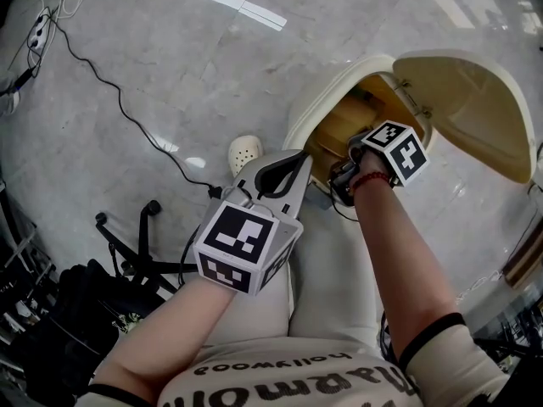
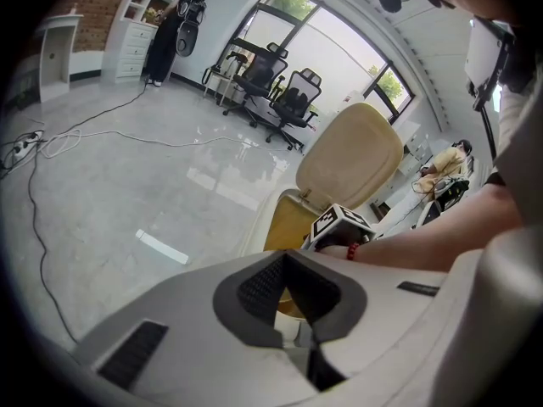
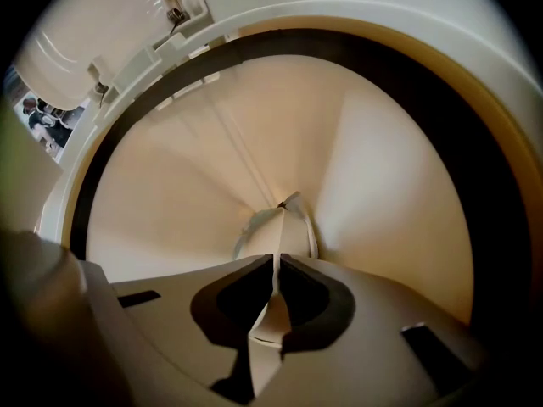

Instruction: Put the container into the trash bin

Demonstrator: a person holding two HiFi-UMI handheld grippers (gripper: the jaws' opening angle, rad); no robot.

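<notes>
The cream trash bin (image 1: 327, 104) stands on the floor in front of my legs with its lid (image 1: 475, 108) swung open to the right. My right gripper (image 1: 342, 175) reaches down into the bin's mouth. In the right gripper view it (image 3: 277, 258) is shut on the edge of a thin pale container (image 3: 287, 225), which hangs inside the bin's beige inner wall (image 3: 170, 168). My left gripper (image 1: 300, 157) is shut with nothing in it, held just outside the bin's near rim. The left gripper view shows its closed tips (image 2: 285, 256) pointing at the bin (image 2: 284, 223) and the right gripper's marker cube (image 2: 339, 225).
A white shoe (image 1: 244, 153) lies on the marble floor left of the bin. A black chair base (image 1: 136, 244) and a cable (image 1: 110, 83) are at the left. Office chairs (image 2: 280, 91) and a standing person (image 2: 182, 7) are far across the room.
</notes>
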